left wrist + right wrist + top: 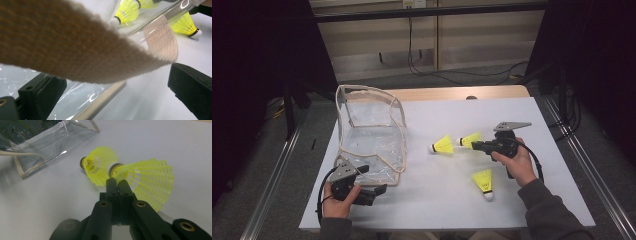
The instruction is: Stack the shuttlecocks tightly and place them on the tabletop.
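Observation:
A clear plastic bag (372, 142) with beige webbing trim stands open at the table's left. My left gripper (371, 179) is open at the bag's near corner; in the left gripper view its jaws stand wide apart with the beige strap (62, 42) arching just above them, untouched. My right gripper (477, 145) is shut on the skirt edge of a yellow shuttlecock (147, 182), which lies low over the table at centre right (471, 139). A second shuttlecock (443, 145) lies just left of it, and a third (483, 181) lies nearer, under my right wrist.
A white sheet (452, 210) covers the table, with wood showing at the far edge (452, 92). Metal rails run along both sides on the floor. Cables lie on the floor beyond the table.

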A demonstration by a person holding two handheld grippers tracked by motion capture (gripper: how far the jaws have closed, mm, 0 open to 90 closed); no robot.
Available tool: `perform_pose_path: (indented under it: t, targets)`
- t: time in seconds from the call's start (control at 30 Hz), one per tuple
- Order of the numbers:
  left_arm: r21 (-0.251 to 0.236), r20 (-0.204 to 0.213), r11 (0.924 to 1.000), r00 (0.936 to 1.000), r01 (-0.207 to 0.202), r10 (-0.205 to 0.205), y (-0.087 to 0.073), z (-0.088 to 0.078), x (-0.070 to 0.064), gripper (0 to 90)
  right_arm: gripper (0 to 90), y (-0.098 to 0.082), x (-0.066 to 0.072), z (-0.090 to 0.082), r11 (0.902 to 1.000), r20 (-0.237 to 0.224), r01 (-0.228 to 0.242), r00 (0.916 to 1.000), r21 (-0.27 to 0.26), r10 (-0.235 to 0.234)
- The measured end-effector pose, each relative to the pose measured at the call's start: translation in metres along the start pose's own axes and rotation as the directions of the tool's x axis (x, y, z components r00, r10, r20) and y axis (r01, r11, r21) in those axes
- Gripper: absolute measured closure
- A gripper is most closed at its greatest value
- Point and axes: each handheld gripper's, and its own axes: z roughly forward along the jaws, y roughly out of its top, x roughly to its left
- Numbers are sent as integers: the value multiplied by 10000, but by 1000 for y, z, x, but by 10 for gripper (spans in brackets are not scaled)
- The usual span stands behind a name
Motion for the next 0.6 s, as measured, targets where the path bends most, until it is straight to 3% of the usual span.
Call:
perform_pose_path:
  t: [0.6]
  targets:
    - [-34, 14, 10000, 10000, 30, -30, 0, 0, 0, 18, 894, 4, 5, 6, 9991, -109, 375, 9992, 182, -373]
